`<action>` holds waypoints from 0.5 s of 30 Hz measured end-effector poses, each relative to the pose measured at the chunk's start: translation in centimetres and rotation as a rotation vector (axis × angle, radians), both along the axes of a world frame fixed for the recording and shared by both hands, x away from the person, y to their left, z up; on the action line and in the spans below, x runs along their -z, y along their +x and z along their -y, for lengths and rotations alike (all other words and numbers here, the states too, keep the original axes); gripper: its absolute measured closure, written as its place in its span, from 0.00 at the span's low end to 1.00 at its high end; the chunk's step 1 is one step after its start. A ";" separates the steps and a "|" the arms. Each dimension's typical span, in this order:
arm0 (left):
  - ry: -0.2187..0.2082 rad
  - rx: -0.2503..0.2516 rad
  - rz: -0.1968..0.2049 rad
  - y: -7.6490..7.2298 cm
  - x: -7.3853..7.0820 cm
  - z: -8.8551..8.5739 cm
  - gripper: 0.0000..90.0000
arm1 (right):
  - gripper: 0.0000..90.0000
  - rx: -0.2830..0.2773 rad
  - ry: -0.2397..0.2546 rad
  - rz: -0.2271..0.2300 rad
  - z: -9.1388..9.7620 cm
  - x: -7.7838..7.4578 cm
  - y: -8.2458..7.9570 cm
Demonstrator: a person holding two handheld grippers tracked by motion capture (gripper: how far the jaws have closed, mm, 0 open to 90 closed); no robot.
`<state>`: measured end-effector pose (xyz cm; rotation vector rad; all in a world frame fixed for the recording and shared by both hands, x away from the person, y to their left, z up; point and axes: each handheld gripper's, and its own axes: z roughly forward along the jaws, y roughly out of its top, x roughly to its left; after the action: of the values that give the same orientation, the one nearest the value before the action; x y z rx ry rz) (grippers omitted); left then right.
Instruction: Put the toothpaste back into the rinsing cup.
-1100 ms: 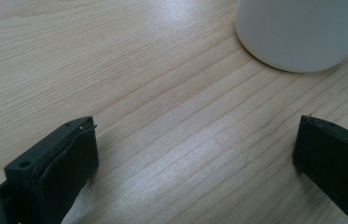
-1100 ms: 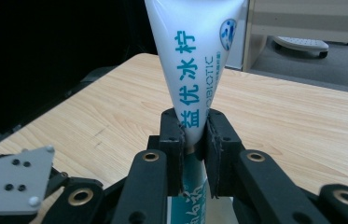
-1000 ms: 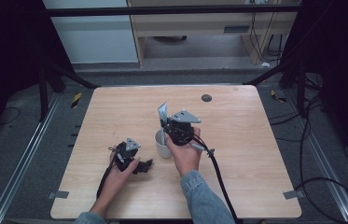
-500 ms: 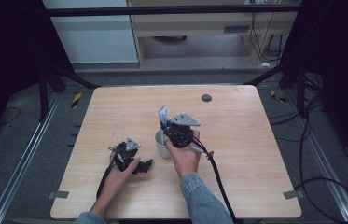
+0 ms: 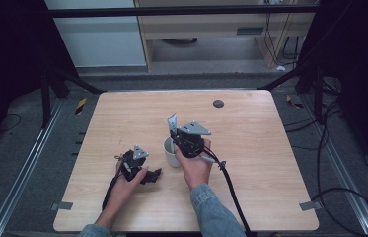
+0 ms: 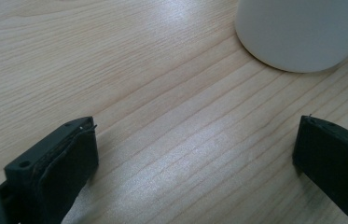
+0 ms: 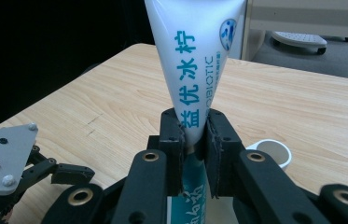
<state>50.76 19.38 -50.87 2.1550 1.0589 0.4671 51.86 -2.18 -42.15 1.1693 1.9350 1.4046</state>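
At frame centre, the right gripper (image 7: 194, 135) pinches a white tube (image 7: 195, 60) upright.
Lower left, the left gripper (image 6: 195, 154) gapes wide on the table (image 6: 115, 56), near the white cup (image 6: 302, 32).

Tube (image 7: 195, 70), Chinese print: I read the blue characters 益优冰柠 running along its white side, in the upper middle of the right gripper view.
Tube, Latin print: beside the characters I read "OBIOTIC"; the beginning of the word is hidden from me.
Tube, lower part: more characters behind the jaws, too hidden to read.
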 end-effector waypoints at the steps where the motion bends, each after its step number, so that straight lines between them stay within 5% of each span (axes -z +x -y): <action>1: 0.000 0.000 0.000 0.0 0.0 0.0 0.00 | 0.87 0.000 0.002 -0.001 0.0 0.1 0.0; 15: 0.000 0.000 0.000 0.0 0.0 0.0 0.00 | 0.87 0.000 0.004 -0.001 -0.1 0.3 0.0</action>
<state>50.77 19.38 -50.87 2.1552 1.0587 0.4671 51.82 -2.12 -42.44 1.1725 1.9339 1.4089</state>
